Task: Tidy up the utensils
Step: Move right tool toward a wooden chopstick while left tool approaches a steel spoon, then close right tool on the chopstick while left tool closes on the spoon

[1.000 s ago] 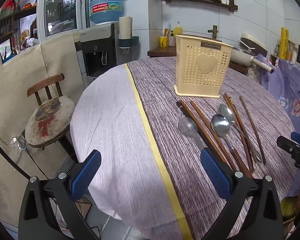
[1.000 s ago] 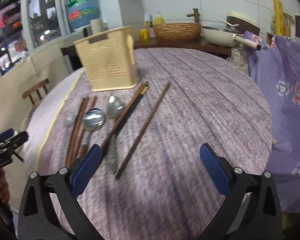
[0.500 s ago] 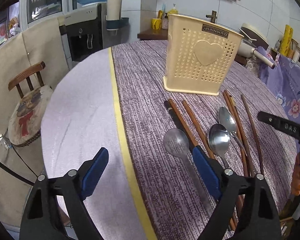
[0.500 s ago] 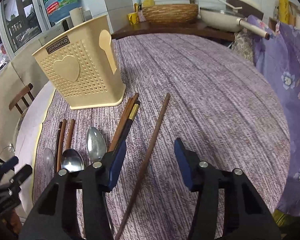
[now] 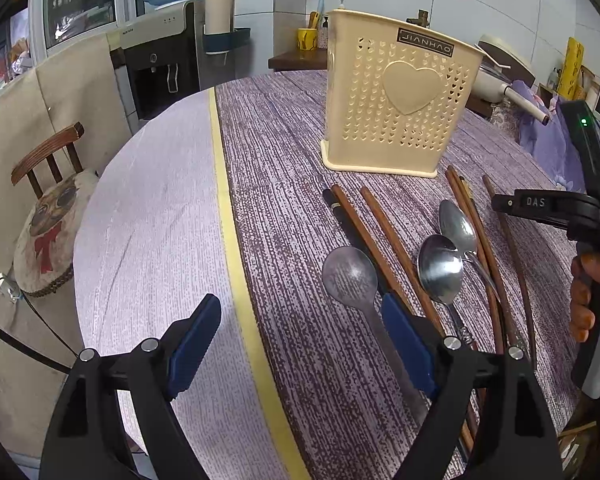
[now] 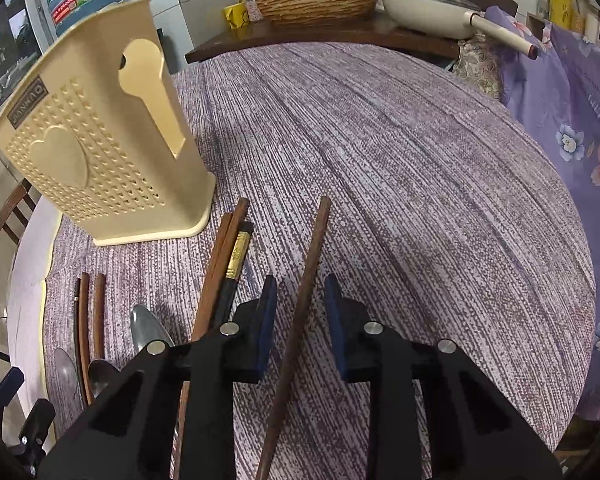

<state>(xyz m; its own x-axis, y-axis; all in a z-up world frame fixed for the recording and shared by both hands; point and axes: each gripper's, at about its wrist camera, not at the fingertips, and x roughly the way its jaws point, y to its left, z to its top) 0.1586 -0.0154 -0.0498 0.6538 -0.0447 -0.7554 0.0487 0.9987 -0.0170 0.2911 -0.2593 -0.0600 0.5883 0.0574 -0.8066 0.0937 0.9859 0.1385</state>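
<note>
A cream perforated utensil holder [image 5: 400,100] with a heart stands on the purple tablecloth; it also shows in the right wrist view [image 6: 96,152]. In front of it lie several brown chopsticks [image 5: 384,240] and three metal spoons [image 5: 350,276]. My right gripper [image 6: 300,316] is low over the table, its jaws narrowed around a single brown chopstick [image 6: 306,276] that lies between the blue pads without clear contact. My left gripper [image 5: 300,340] is wide open and empty above the table's near edge, beside the leftmost spoon.
A yellow stripe [image 5: 228,216] divides the cloth. A wooden chair [image 5: 48,216] stands left of the table. A water dispenser [image 5: 160,60] is behind. A basket [image 6: 316,0] and pan [image 6: 432,12] sit on the back counter. Purple floral fabric [image 6: 572,128] hangs at right.
My right gripper has dropped toward the table and narrowed its jaws around the lone chopstick. My left gripper has moved forward and lower toward the spoons.
</note>
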